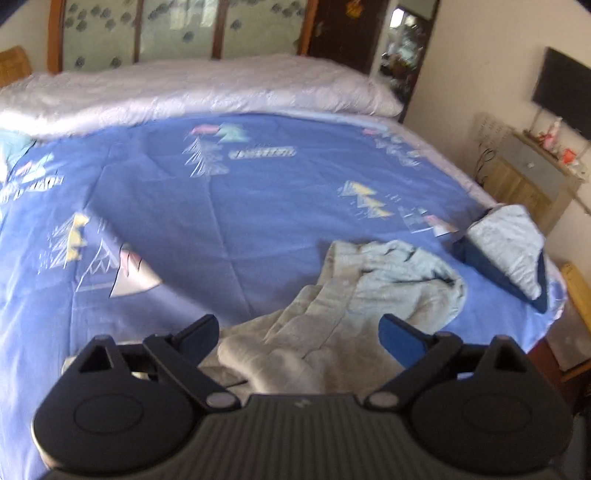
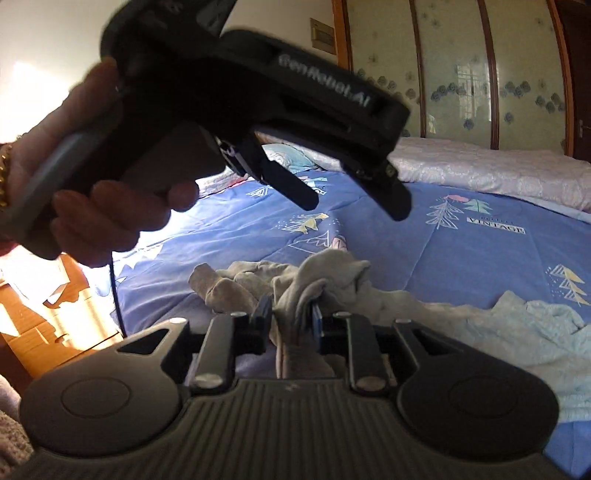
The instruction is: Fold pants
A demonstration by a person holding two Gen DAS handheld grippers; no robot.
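Grey pants lie crumpled on the blue patterned bed sheet. My left gripper hovers over them, open wide, nothing between its fingers. In the right wrist view that left gripper hangs above the bed, held by a hand. My right gripper sits low at the pants. A bunched fold of grey cloth stands between its narrow jaws. The cloth lies against the right pad, with a thin dark gap at the left pad.
A light blue garment lies crumpled right beside the pants. A folded cloth rests near the bed's right edge. A white quilt runs along the far side below a wardrobe. Wooden furniture stands left of the bed.
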